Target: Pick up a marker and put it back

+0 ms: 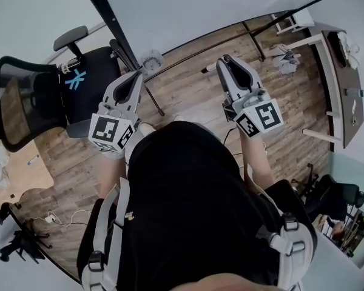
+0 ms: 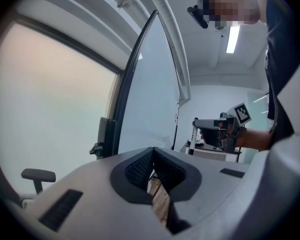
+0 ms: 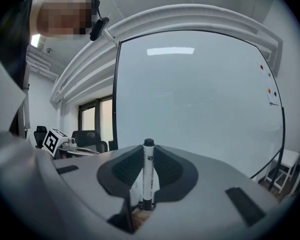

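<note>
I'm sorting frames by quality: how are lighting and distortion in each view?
Head view: strong fisheye, the whiteboard edge bows, light even. Left gripper view: window washed out, dark rim around the picture. Right gripper view: lamp glare on the whiteboard, marker sharp.

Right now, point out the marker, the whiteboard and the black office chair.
marker [image 3: 148, 176], right gripper view, mid-barrel, held upright between the jaws.
whiteboard [image 3: 200, 104], right gripper view, middle of its white surface.
office chair [image 1: 29, 100], head view, its mesh backrest.
</note>
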The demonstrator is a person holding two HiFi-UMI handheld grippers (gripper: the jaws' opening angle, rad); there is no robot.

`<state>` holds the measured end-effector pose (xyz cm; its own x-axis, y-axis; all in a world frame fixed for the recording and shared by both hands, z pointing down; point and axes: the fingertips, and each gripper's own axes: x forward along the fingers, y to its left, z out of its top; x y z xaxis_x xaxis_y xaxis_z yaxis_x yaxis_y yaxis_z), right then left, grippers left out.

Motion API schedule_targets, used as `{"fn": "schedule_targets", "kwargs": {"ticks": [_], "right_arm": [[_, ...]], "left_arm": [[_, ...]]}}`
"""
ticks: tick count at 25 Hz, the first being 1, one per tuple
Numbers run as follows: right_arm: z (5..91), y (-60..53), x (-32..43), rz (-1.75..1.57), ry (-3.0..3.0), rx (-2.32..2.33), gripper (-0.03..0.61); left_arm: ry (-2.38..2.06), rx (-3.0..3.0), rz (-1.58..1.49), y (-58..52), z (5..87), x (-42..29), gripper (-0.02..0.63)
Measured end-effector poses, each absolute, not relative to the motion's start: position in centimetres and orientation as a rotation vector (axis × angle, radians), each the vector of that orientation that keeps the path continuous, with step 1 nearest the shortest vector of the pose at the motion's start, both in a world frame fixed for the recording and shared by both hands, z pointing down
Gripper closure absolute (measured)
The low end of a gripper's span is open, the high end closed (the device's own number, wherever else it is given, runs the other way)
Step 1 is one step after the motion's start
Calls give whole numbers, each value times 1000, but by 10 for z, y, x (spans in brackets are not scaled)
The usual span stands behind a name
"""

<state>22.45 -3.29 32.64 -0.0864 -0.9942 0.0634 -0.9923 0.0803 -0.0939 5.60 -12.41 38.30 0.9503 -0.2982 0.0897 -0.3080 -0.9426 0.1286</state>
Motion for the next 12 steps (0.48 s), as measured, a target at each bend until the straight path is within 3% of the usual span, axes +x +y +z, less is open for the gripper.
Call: {"fn": "schedule_targets", "kwargs": {"ticks": [12], "right_arm": [[318,-84,193,-151,2436,-1927,506]], "left_arm": [[-689,2902,129,-127,392,4,607]]}}
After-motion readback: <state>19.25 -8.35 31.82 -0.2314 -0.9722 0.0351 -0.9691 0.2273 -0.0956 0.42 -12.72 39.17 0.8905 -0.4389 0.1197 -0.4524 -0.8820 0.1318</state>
